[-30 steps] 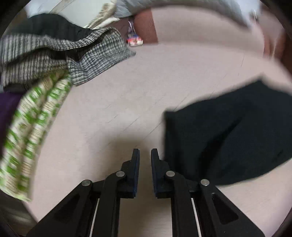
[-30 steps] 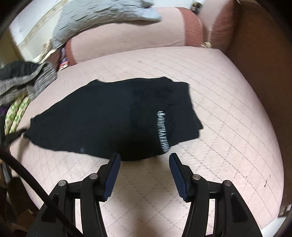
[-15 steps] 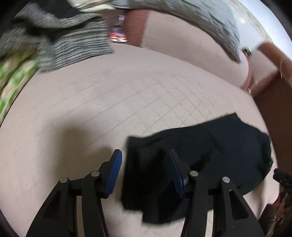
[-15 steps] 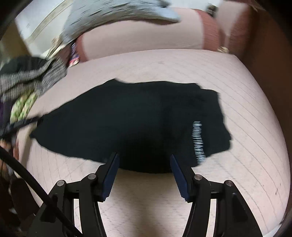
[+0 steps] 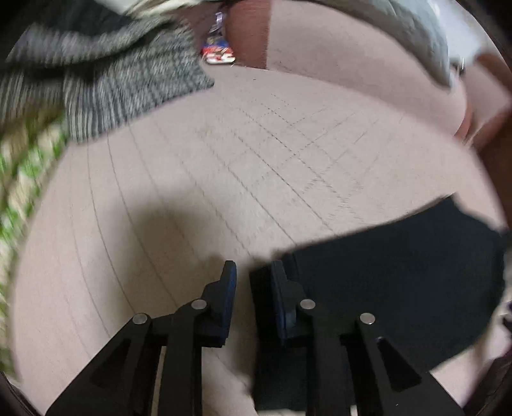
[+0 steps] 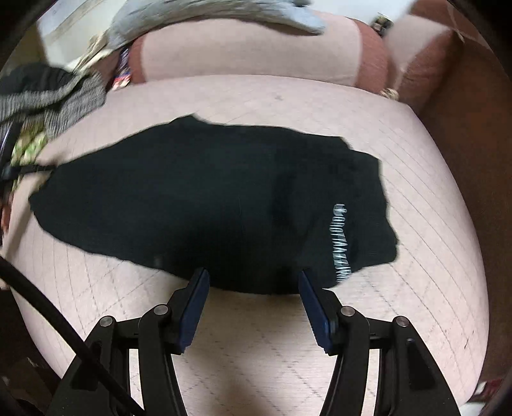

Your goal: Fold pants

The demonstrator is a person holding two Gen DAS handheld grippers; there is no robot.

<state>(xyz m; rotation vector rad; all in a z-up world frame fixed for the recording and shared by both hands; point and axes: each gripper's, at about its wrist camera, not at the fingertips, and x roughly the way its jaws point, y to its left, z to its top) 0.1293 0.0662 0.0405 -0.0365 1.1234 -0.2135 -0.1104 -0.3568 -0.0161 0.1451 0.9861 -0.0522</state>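
Left hand-held gripper: jaws narrow, a small gap between them; the pants' corner lies at the right finger, but whether cloth is pinched, cannot tell. Pants, black, spread from 3 to 5 o'clock in the left wrist view on the pink quilted bed. Grey striped garment at 10 o'clock, green patterned cloth at 9 o'clock, both blurred.

Right hand-held gripper: jaws wide, holding nothing, fingertips at the pants' near hem. In the right wrist view the pants lie flat across the centre, pale lettering at 4 o'clock. Pink bolster at 12 o'clock, grey cloth draped on it.
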